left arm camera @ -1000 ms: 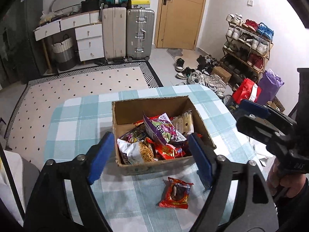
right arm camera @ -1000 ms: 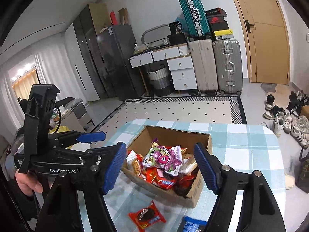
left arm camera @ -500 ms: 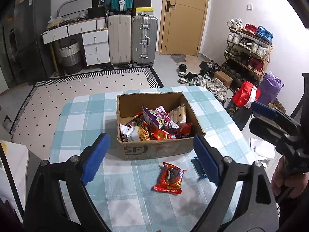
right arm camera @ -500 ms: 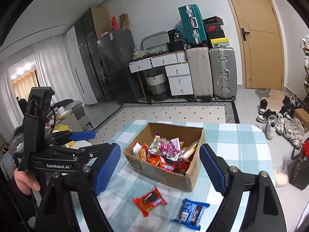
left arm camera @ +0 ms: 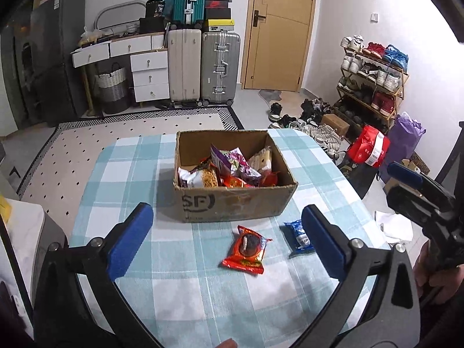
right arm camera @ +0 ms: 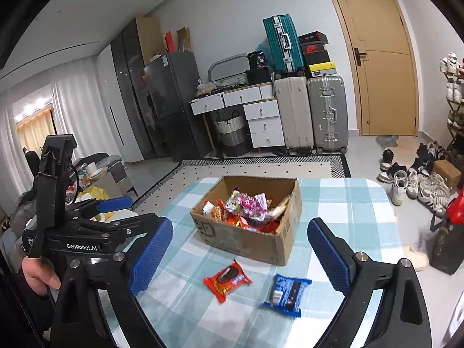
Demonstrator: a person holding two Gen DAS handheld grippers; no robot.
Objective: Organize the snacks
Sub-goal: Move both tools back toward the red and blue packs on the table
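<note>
Checked tablecloth (left arm camera: pixel 185 290) underfoot, cardboard box (left arm camera: pixel 235 200) of snacks mid-table, red packet (left arm camera: pixel 246 250) and blue packet (right arm camera: pixel 287 293) lying just before it, left gripper (left arm camera: pixel 226 232) and right gripper (right arm camera: pixel 240 258) hovering over them, jaws wide apart, holding nothing.

Red (left arm camera: pixel 246 246) and blue packets (left arm camera: pixel 298 235) before snack-filled box (left arm camera: pixel 232 200)
</note>
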